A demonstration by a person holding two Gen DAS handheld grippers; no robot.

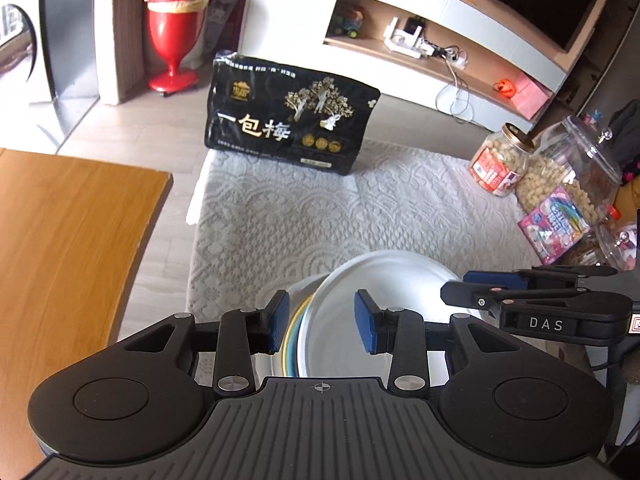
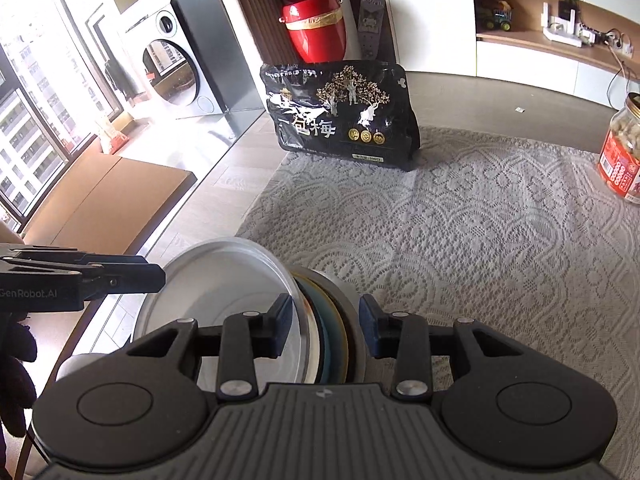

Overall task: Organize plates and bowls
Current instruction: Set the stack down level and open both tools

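A stack of dishes stands on edge on the lace tablecloth: a shiny metal plate (image 1: pixel 372 300) leaning against several coloured plates (image 1: pixel 294 336) and a metal bowl. My left gripper (image 1: pixel 322 322) is open, its blue pads astride the stack's left edge. My right gripper (image 2: pixel 324 326) is open, its pads astride the plate rim (image 2: pixel 298 308) and the coloured plates (image 2: pixel 332 332) from the other side. The right gripper also shows in the left wrist view (image 1: pixel 480 288). The left gripper shows in the right wrist view (image 2: pixel 132 270). Neither pad visibly presses on a dish.
A black snack bag (image 1: pixel 288 120) stands at the cloth's far end. A peanut jar (image 1: pixel 500 160), clear jars and a candy pack (image 1: pixel 554 224) sit at the right. A wooden table (image 1: pixel 60 240) lies to the left, across a gap of floor.
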